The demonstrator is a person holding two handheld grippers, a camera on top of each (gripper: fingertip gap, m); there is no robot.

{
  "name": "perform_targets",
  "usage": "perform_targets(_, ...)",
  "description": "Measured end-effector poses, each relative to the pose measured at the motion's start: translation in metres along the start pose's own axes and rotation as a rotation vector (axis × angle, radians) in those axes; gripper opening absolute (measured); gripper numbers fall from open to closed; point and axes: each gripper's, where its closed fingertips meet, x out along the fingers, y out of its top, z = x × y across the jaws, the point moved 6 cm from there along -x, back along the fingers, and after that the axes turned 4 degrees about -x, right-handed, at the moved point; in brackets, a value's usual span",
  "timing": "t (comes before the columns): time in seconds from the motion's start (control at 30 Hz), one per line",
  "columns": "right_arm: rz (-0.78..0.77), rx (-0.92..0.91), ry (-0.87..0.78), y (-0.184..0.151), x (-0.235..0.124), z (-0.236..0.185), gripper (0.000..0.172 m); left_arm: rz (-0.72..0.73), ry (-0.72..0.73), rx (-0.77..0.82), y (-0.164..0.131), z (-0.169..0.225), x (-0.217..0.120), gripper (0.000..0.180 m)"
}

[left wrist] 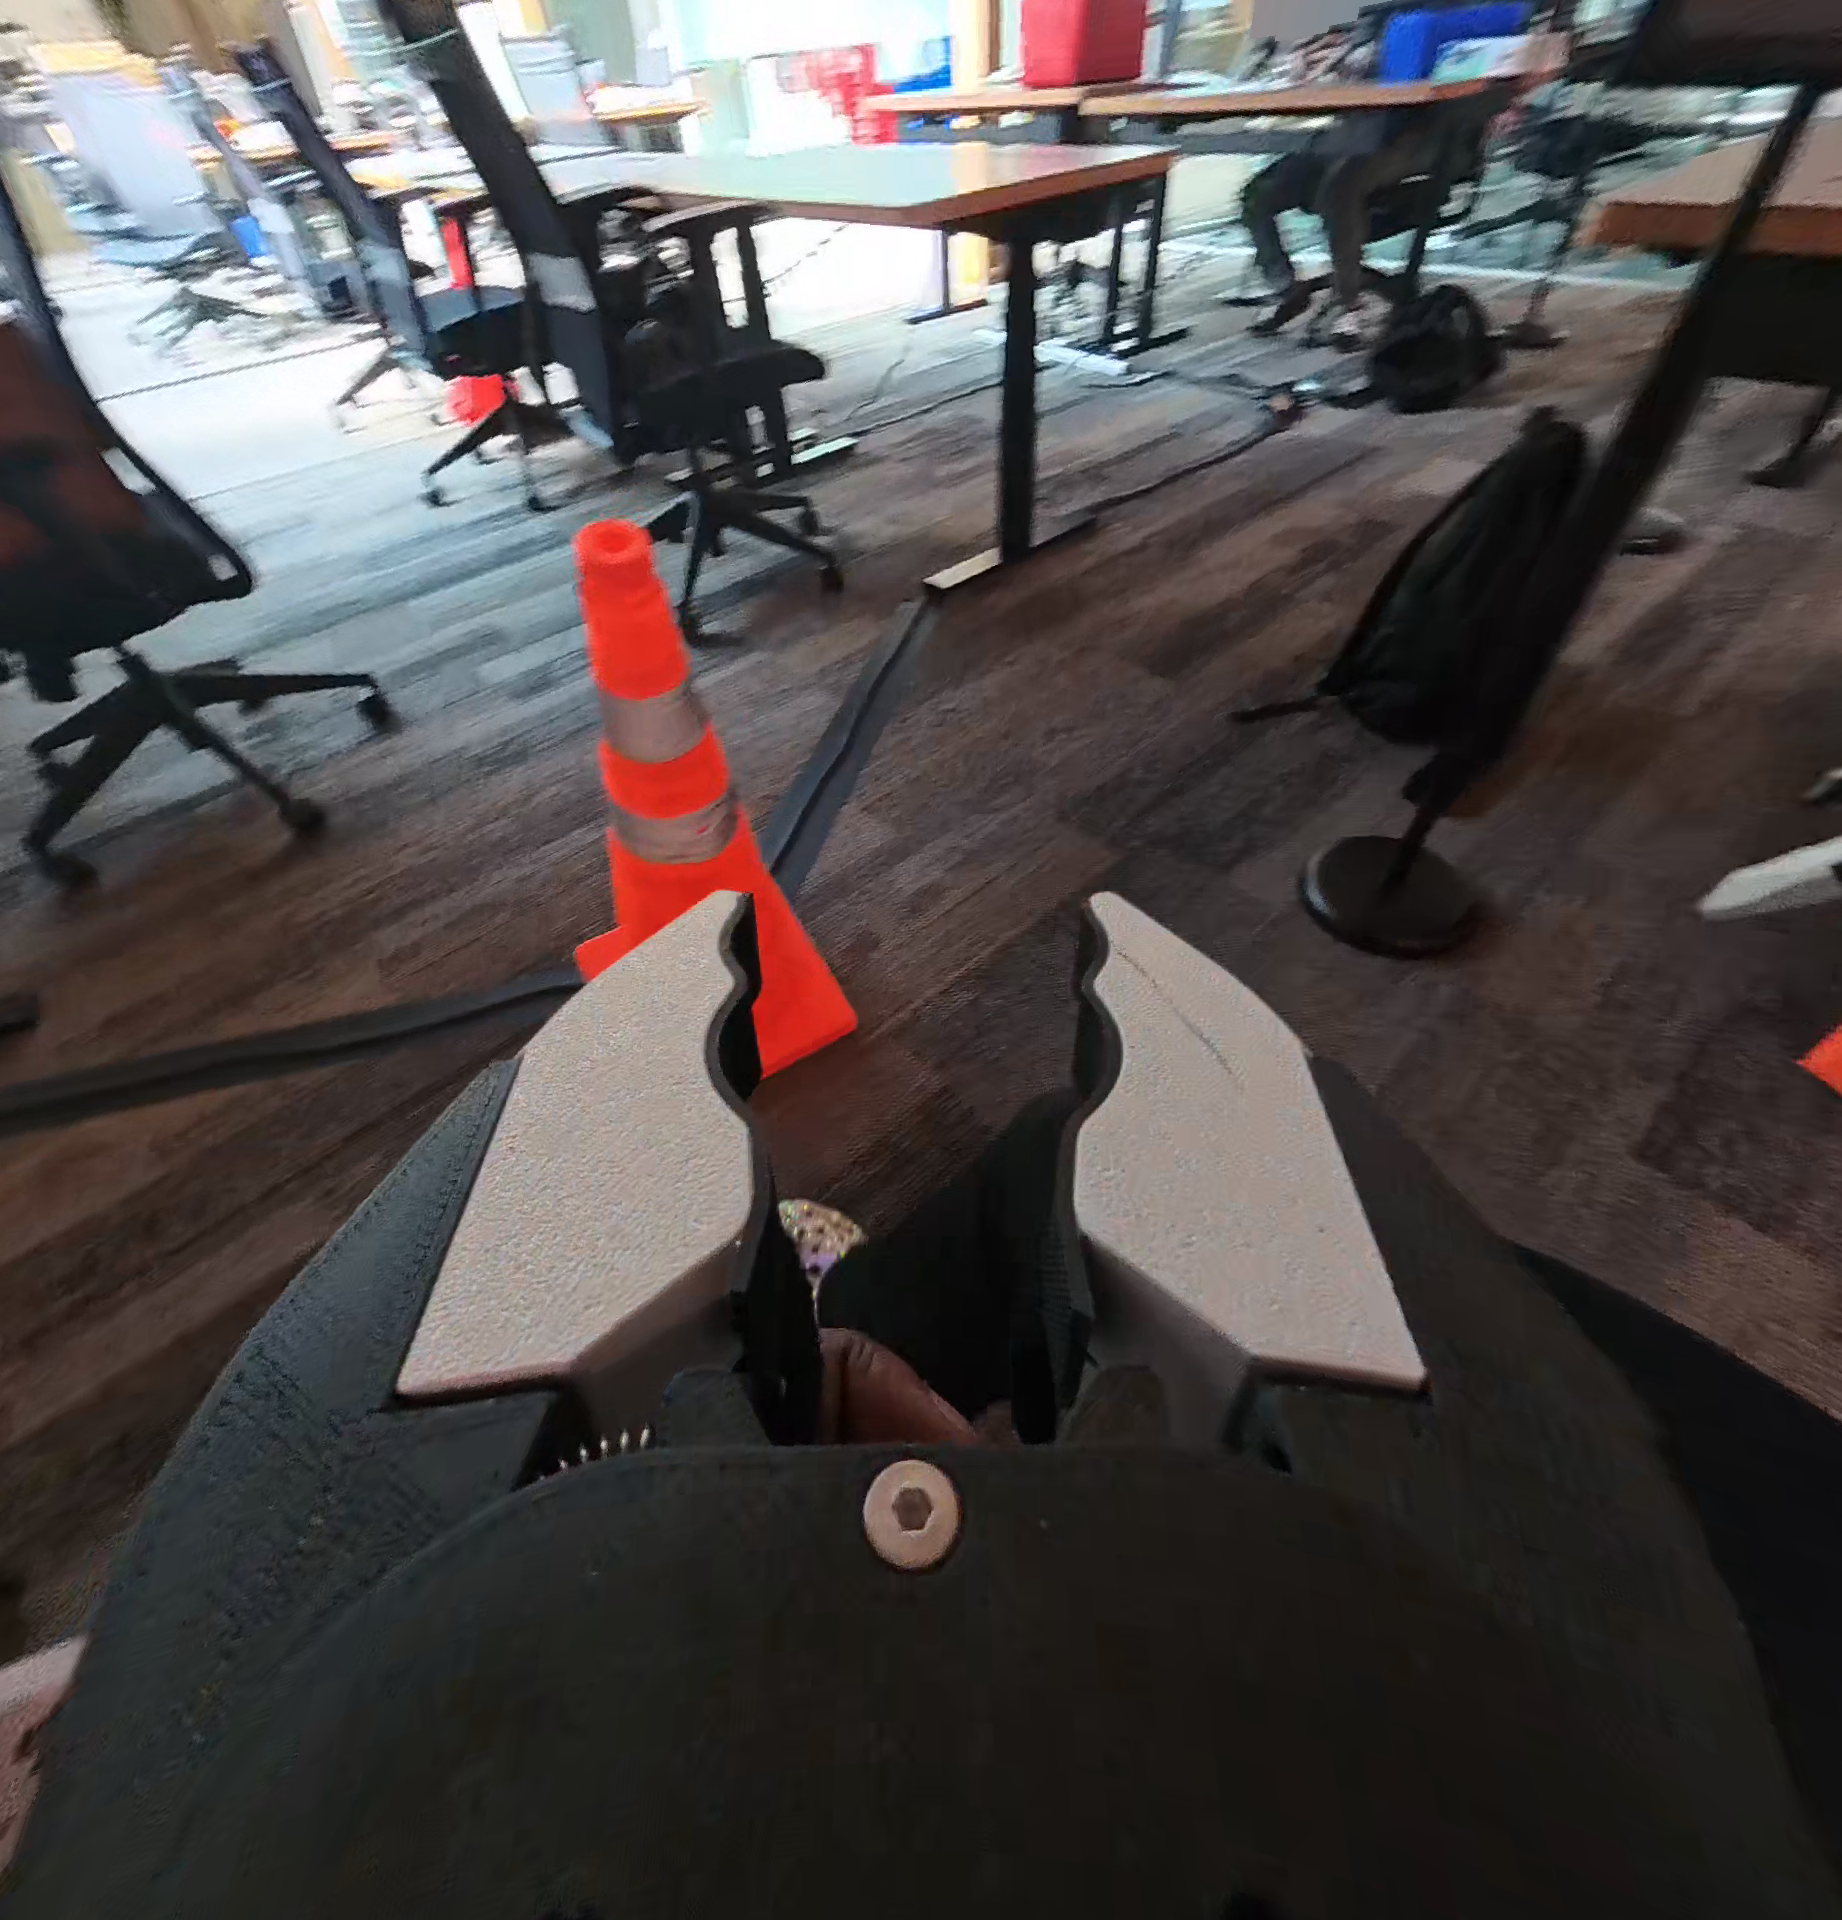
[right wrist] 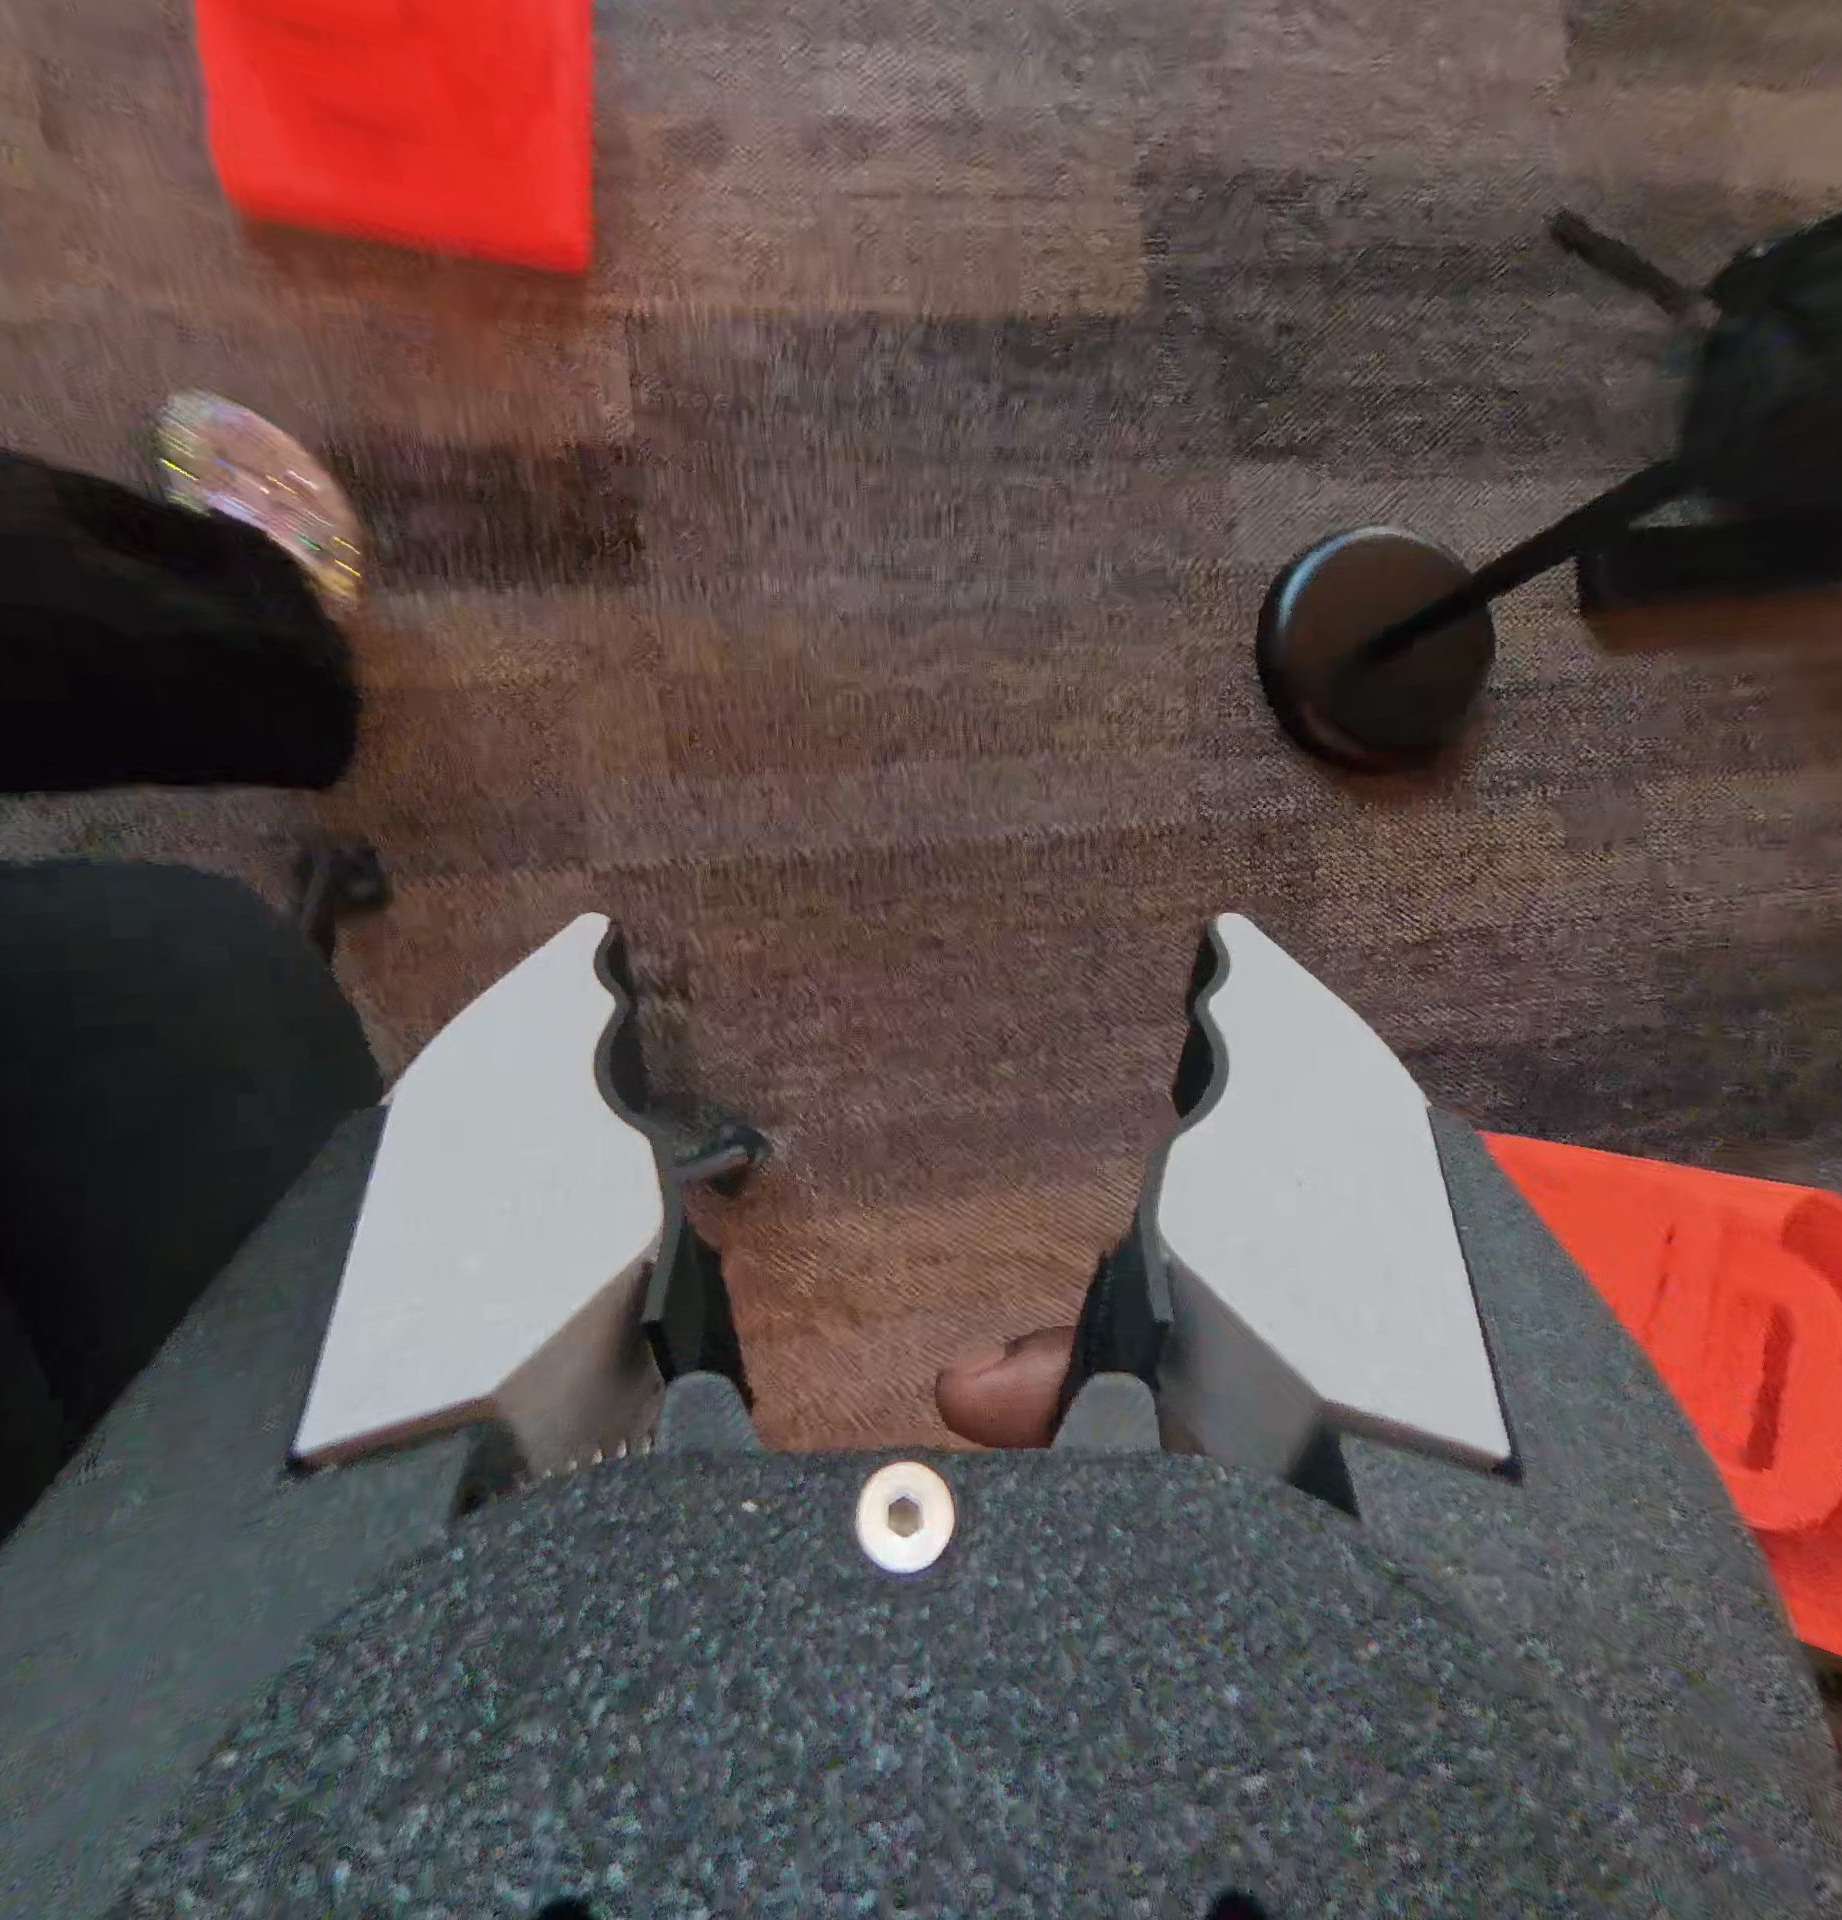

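In the left wrist view an orange traffic cone (left wrist: 668, 769) with grey bands stands upright on the carpet, just beyond my left gripper (left wrist: 917, 925). Its jaws are open with only carpet between them, and the left fingertip overlaps the cone's base in the picture. My right gripper (right wrist: 912, 935) points down at bare carpet, jaws wide open, nothing between them. An orange flat base (right wrist: 397, 125) lies at the top left of the right wrist view. Another orange piece (right wrist: 1727, 1382) lies close to the right finger. The right gripper's pale fingertips (left wrist: 1790, 873) show at the left wrist view's right edge.
A black round stand base (left wrist: 1390, 894) with a pole stands to the right; it also shows in the right wrist view (right wrist: 1374, 655). A black cable cover (left wrist: 844, 738) runs across the floor behind the cone. Office chairs (left wrist: 730, 416) and desks (left wrist: 896, 187) fill the background. A dark shoe (right wrist: 138, 623) is at left. The tips of one gripper are about 50 centimetres away from the tips of the other.
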Motion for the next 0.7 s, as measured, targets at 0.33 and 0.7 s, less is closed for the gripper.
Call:
perform_targets(0.33,0.303,0.23,0.13,-0.068,-0.08,-0.004,0.096,-0.077,-0.333,0.092,0.006,0.058,0.012,0.059)
perform_targets(0.7,0.46,0.034,0.101,-0.014,-0.077,0.039,0.089,-0.226,-0.493,0.313,-0.002,0.062,0.18,0.09)
